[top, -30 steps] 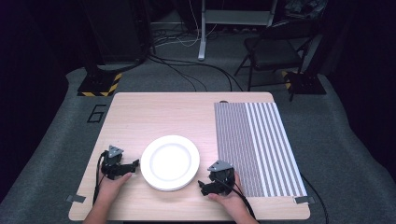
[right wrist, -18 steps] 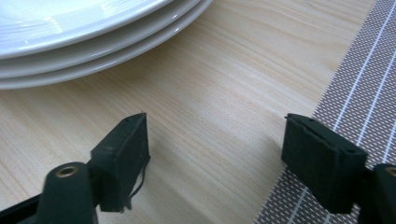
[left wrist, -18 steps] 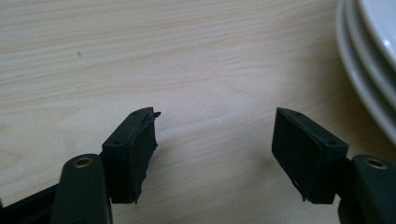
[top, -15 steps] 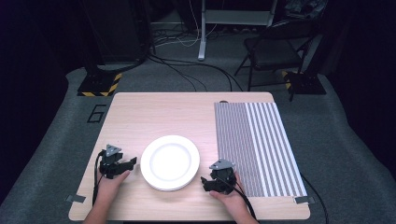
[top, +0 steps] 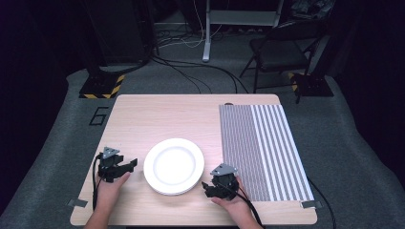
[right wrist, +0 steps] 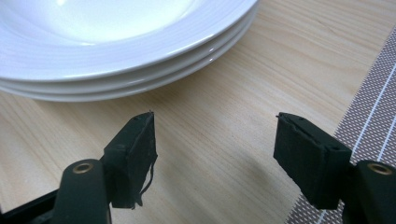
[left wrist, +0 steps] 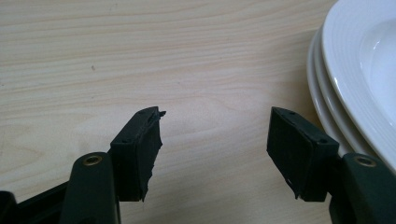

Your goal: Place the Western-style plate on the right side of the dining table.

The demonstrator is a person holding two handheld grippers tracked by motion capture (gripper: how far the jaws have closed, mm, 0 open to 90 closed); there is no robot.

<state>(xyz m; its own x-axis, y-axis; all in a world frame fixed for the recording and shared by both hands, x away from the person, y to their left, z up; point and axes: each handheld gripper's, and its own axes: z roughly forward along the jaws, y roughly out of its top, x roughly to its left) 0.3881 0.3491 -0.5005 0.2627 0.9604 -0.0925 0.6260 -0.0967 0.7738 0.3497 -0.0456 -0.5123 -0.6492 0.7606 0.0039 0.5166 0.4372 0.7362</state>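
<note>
So the light wooden tabletop (top: 157, 119) takes up most of it, with a grey-and-white striped woven placemat (top: 262, 148) lying flat well to the right of the plates. The stack of round white ceramic plates (top: 174, 166) sits near the front edge, three of them by the look of the rims in the right gripper view (right wrist: 126, 51). The left gripper (top: 125, 165) rests just left of the stack, and the right gripper (top: 208, 187) just off its front right. Both sets of fingers have just been closing but are fairly wide apart, nothing between them, only bare wood showing through (left wrist: 215, 144).
</note>
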